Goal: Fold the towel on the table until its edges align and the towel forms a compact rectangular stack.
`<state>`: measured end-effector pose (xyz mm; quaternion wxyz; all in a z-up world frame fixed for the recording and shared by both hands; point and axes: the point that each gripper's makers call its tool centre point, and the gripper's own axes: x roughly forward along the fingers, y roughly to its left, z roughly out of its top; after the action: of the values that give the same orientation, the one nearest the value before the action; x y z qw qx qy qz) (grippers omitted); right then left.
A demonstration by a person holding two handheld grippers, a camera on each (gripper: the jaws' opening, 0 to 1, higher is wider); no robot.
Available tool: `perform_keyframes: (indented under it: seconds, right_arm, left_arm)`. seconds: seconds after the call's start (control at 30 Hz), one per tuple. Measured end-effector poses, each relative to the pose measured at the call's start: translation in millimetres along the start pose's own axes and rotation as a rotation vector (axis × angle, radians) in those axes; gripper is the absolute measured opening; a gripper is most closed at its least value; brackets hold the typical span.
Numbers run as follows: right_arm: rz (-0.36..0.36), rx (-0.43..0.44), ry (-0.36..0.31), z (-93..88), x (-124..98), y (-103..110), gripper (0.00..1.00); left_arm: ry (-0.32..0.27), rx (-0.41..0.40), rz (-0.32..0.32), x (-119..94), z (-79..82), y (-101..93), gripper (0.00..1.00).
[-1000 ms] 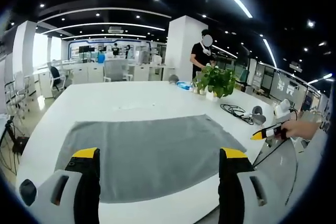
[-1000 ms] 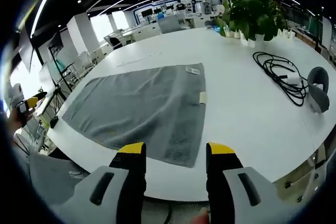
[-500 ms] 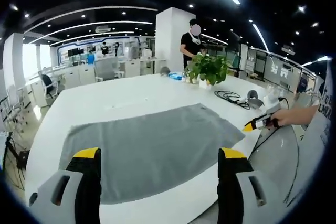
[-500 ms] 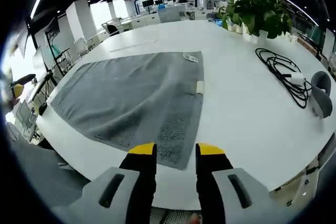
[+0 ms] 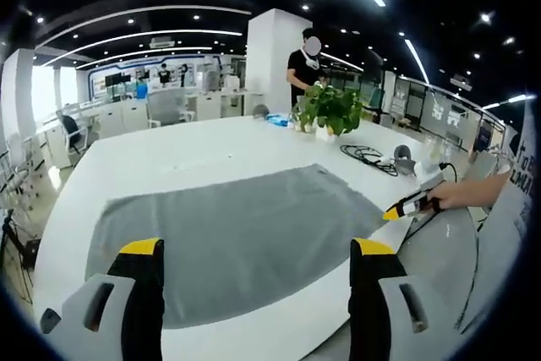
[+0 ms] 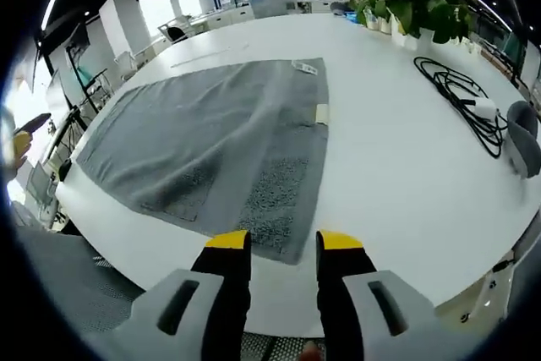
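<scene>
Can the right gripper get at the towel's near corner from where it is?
Probably yes. The right gripper hangs just short of the grey towel, whose near corner lies flat on the white table straight ahead of the open jaws. Nothing lies between them.

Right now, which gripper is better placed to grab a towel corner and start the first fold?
Probably the right gripper: its narrowed jaws line up with the near corner of the grey towel. The left gripper sits open over the towel's long edge.
</scene>
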<state>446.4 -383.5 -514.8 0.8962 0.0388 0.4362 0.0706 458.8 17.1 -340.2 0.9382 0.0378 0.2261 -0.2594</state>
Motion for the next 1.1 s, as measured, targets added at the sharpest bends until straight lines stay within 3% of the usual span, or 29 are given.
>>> perform_keyframes:
  seconds: [0.17,0.27,0.37,0.57,0.63,0.7,0.97,1.1]
  right_arm:
    - [-0.013,0.015,-0.015,2.9,5,1,0.29]
    - [-0.032,-0.062,-0.023,4.0,6,2,0.31]
    - [-0.034,-0.052,-0.028,5.7,6,3,0.3]
    - [-0.058,-0.181,-0.013,9.9,7,6,0.23]
    - [-0.037,-0.211,-0.009,9.4,7,12,0.13]
    - [-0.008,-0.183,-0.008,8.4,9,17,0.02]
    - [-0.055,-0.146,-0.013,6.6,5,0,0.02]
    - [-0.089,-0.12,-0.015,8.2,0,-19,0.01]
  left_arm:
    - [0.007,-0.007,-0.008,1,-0.1,-4.0,0.91]
    - [0.003,-0.019,-0.024,2,0.6,-7.8,0.91]
    - [-0.005,-0.02,-0.031,3,3.6,-10.5,0.91]
    - [-0.024,-0.046,-0.032,5,6.8,-10.5,0.89]
    - [-0.021,-0.047,-0.036,6,6.1,-11.2,0.88]
    - [-0.018,-0.047,-0.039,7,5.0,-12.0,0.88]
    - [-0.02,-0.059,-0.044,6,3.4,-13.4,0.87]
    - [-0.02,-0.061,-0.042,7,2.9,-11.1,0.87]
